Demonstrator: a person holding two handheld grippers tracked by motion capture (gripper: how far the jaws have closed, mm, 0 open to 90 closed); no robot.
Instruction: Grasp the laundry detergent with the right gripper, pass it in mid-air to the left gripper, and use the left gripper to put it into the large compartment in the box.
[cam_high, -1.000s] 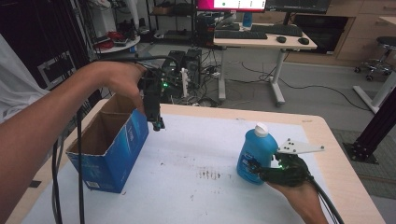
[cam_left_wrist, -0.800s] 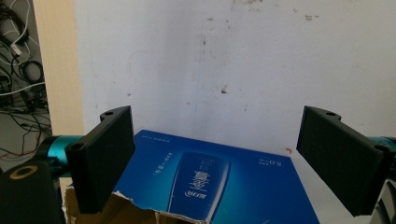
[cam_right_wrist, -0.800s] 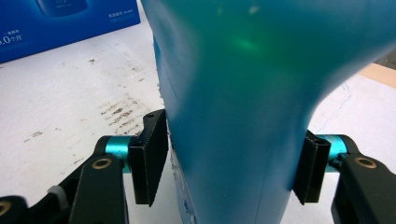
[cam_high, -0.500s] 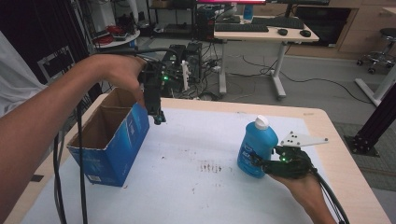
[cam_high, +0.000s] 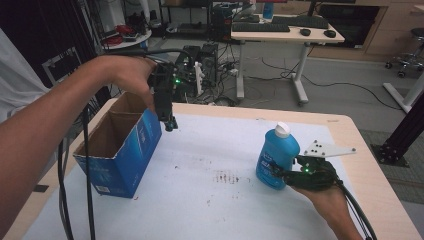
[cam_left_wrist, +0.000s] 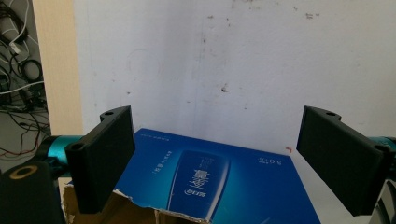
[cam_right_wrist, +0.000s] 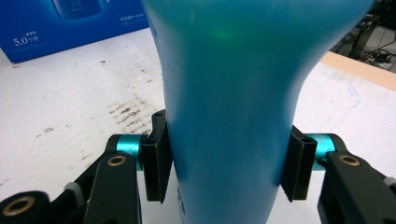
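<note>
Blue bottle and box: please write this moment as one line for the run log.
right gripper: just closed on blue bottle | bottle: upright on table | left gripper: open, above box edge, holding nothing

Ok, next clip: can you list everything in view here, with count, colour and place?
Blue plastic bottle with white cap: one, upright at the table's right, clamped low on its body.
Open blue cardboard box: one, brown inside, at the table's left.
White table cover: one, stained near the middle, on a light wood table.
Background desk: one, with keyboard, beyond the table.
Left hand-held gripper: black, open, above the box's far right corner.
Right hand-held gripper: black, jaws have just been closing, pads pressing the bottle.
</note>
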